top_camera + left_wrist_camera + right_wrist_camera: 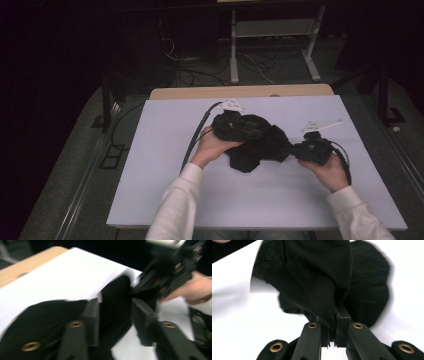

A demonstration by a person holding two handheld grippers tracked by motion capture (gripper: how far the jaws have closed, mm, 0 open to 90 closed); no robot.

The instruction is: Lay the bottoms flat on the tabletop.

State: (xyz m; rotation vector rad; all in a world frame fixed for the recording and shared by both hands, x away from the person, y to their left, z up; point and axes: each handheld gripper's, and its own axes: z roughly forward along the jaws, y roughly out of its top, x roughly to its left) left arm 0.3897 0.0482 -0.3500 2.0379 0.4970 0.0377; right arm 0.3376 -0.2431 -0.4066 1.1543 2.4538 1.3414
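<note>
Pinching a fold of the crumpled black fabric garment (317, 285), the right gripper (331, 322) has its 2 jaws drawn almost together, with the cloth trapped between them and hanging away over the white table sheet (242, 322). That grip at the garment's right edge looks meant to anchor 1 end so the bundle can be pulled out or turned.

From the high view, the garment (257, 142) lies bunched near the middle of the white sheet (250, 200), between the 2 hands. The left gripper (227, 122) sits at the garment's upper left edge, and the right gripper (311, 150) touches its right tip.

Along the left gripper (115, 311) the jaws stand well apart, with a ridge of the black cloth (50, 322) rising in the gap between them; the picture is blurred, and nothing is clamped as far as I can tell. Judging by this, the left tool is lined up to close on a 2nd fold, opposite the right one, so both ends can be spread apart.
</note>
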